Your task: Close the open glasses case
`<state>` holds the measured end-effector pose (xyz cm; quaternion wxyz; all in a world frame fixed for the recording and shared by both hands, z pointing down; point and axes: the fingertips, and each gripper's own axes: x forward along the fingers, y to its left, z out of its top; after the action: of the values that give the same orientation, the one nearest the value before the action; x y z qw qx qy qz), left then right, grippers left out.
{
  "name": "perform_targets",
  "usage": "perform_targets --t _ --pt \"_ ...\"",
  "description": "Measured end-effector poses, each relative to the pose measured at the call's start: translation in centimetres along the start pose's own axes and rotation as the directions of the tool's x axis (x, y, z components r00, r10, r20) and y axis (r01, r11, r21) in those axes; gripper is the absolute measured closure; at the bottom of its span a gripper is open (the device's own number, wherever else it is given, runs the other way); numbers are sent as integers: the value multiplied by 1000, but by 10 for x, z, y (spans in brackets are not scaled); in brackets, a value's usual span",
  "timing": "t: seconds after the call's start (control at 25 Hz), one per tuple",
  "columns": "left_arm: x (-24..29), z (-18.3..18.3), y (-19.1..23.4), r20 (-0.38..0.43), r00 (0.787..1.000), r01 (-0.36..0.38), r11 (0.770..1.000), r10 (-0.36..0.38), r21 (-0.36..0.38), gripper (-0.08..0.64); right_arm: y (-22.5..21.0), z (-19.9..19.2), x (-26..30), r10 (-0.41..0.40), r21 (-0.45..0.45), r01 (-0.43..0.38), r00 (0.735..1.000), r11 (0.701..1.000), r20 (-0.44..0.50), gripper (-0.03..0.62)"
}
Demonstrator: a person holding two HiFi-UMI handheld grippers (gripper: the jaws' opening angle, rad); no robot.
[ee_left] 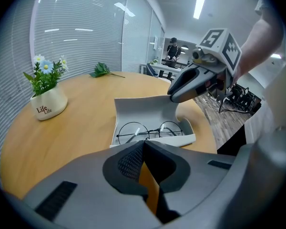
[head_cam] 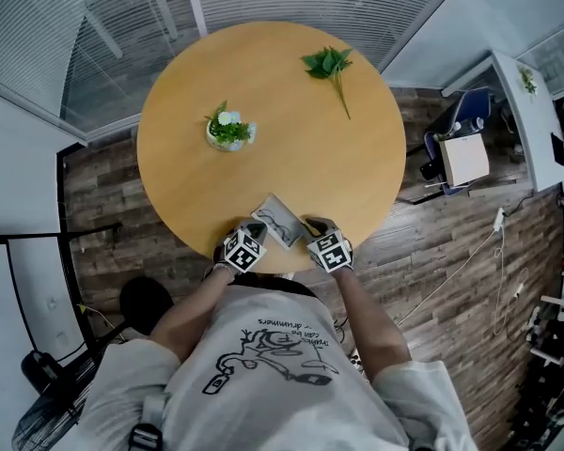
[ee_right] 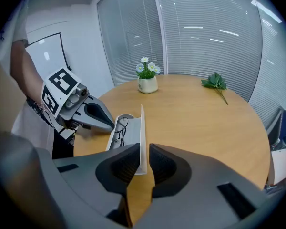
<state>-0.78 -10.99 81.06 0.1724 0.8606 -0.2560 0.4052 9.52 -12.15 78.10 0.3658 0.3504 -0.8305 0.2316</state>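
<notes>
The grey glasses case [head_cam: 279, 222] lies open near the table's front edge, with round wire glasses [ee_left: 150, 130] in its tray. Its lid [ee_left: 145, 109] stands upright. In the right gripper view the lid's edge [ee_right: 142, 128] runs between my right gripper's [ee_right: 143, 152] pads, which are closed on it. From the left gripper view, the right gripper [ee_left: 195, 80] meets the lid's upper right corner. My left gripper [ee_left: 144, 148] is shut with nothing in it, just short of the tray's front rim. Its tip [ee_right: 108, 124] rests beside the tray in the right gripper view.
A white pot of small flowers [head_cam: 228, 131] stands left of the middle of the round wooden table [head_cam: 357, 177]. A green leaf sprig [head_cam: 331, 68] lies at the far right. The table's edge runs just behind both grippers, with wooden floor below.
</notes>
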Motion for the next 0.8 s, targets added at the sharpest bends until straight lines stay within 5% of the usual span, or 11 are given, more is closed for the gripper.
perform_targets --t 0.8 --pt "0 -1 1 -33 999 -8 1000 8 1 540 9 -8 -2 9 0 -9 1000 1000 -9 555"
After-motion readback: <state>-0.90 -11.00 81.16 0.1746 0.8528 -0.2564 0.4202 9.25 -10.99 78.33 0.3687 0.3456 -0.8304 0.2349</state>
